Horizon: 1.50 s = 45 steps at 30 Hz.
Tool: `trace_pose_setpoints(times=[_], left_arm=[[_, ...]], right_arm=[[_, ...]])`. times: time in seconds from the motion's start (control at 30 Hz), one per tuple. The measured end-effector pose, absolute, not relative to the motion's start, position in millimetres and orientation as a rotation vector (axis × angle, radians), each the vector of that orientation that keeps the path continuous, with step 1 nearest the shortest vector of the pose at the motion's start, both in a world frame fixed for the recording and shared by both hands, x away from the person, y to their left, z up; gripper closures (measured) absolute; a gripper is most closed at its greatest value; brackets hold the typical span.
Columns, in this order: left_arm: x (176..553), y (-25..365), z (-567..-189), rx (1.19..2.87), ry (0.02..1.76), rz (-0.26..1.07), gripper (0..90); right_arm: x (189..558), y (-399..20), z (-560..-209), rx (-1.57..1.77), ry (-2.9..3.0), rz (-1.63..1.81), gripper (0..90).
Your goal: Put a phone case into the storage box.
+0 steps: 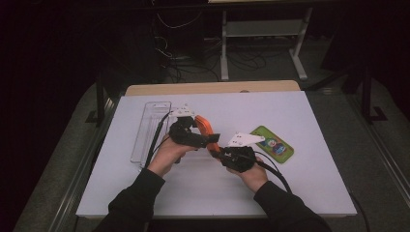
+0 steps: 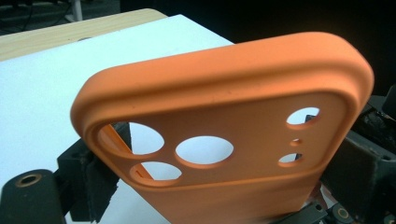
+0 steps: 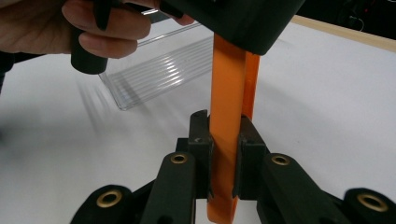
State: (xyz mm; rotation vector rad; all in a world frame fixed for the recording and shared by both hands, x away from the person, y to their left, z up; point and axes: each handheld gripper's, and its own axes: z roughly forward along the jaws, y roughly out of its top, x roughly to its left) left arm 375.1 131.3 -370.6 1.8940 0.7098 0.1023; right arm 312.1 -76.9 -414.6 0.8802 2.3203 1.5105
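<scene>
Orange phone case (image 1: 205, 129) held off the surface (image 1: 300, 188) between both grippers. Right gripper (image 3: 223, 154) jaws clamped on its edge; left gripper (image 1: 186, 130) jaws closed on its other end. Green phone (image 1: 272, 144) lies at 3 o'clock, clear tray (image 1: 151, 130) at 9. Judged: case lifted, fitting onto phone not yet begun.

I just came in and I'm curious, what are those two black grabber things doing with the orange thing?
A person holds an orange phone case up off the white table with a grabber in each hand. The right gripper is shut on the case's edge. The left gripper has just been closing on its other end, with the case between its jaws. A clear plastic tray lies to the left, and a green phone lies to the right.
</scene>
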Motion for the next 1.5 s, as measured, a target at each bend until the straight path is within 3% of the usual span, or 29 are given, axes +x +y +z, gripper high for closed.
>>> trace_pose_setpoints(times=[0.4, 0.6, 0.83, 1.27, 1.5], left_arm=[[374.4, 129.2, -370.5, 1.916, 0.721, 0.093, 12.8], [379.7, 126.3, -368.7, 1.949, 0.717, 0.142, 14.1], [393.3, 125.5, -358.1, 1.987, 0.714, 0.19, 14.3], [418.4, 138.0, -326.0, 2.005, 0.776, 0.287, 14.4], [431.4, 156.3, -309.8, 1.991, 0.819, 0.365, 14.4]], right_arm=[[313.8, -76.6, -417.4, 0.876, 2.344, 1.47, 77.6], [315.7, -83.5, -417.6, 0.905, 2.35, 1.452, 53.5], [315.3, -105.2, -415.6, 0.944, 2.389, 1.382, 33.7], [308.3, -146.5, -420.7, 1.016, 2.387, 1.309, 6.1], [302.8, -163.1, -427.3, 1.029, 2.402, 1.258, 0.0]])
